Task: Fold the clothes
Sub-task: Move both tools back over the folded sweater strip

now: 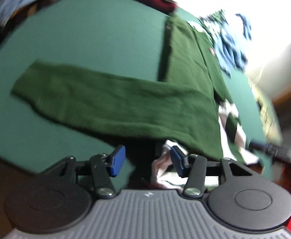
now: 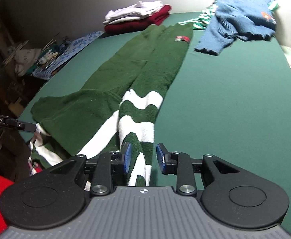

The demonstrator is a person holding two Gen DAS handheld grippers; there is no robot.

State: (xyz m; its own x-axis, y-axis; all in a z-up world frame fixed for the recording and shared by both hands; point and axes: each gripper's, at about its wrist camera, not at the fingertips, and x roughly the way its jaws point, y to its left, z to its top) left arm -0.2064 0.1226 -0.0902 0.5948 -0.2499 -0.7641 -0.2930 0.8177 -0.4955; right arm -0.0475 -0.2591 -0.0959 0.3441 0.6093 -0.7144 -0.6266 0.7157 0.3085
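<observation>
Green fabric fills both views: a dark green sweater [image 2: 125, 79] with white stripes lies spread along a teal-green bed cover [image 2: 235, 99], running from the lower centre of the right wrist view up toward the top centre. A small red patch [image 2: 182, 39] shows on the sweater near its far end.

At the bottom of the right wrist view, the right gripper [image 2: 143, 155] has its blue-padded jaws spread apart, with a striped green-and-white part of the sweater lying between them; the left pad sits just beside the cloth, the right pad stands clear of it. It does not clamp the fabric.

At the left edge of the same view, the left gripper [image 2: 19, 125] appears as a black bar beside the sweater's near white-striped edge.

The left wrist view is blurred. Its jaws stand wide apart around the left gripper's midpoint, holding nothing, just below the sweater's edge, with one sleeve [image 1: 85, 93] stretched out to the left.

A blue sweater [image 2: 241, 16] lies in the upper right, well apart. Folded white and dark red clothes [image 2: 137, 18] are stacked at the top centre.
</observation>
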